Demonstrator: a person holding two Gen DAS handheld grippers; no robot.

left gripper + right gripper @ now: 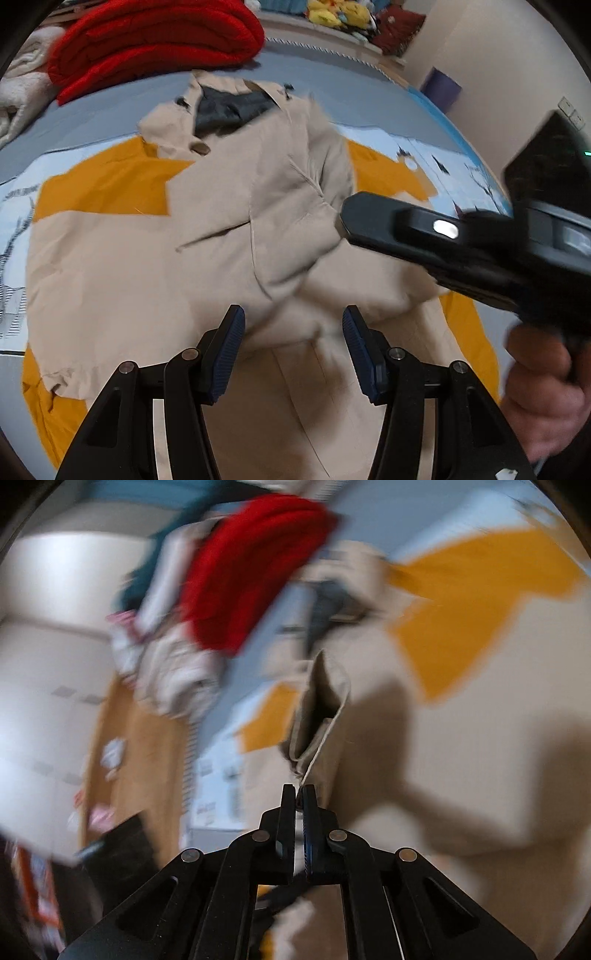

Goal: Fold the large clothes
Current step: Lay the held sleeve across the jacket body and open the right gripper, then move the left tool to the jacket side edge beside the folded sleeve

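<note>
— So where does the coat lie?

— Spread on the bed, beige, collar toward the folded red blanket, over a sheet printed in orange and pale blue. One side is already turned in over the chest.

— And the claws?

— The left claw hangs over the lower front of the coat, jaws standing apart with nothing between the pads. The right claw is closed on a beige cloth edge of the coat, which stands up from its tips; its view is blurred.

— Which step is this, then?

— I judge it the folding-in of a side or sleeve, with the long fold of the body not yet made.

— What does the next move call for?

— Probably carrying that pinched edge across and laying it flat, while the left claw holds the body down so the layers don't slide.
</note>
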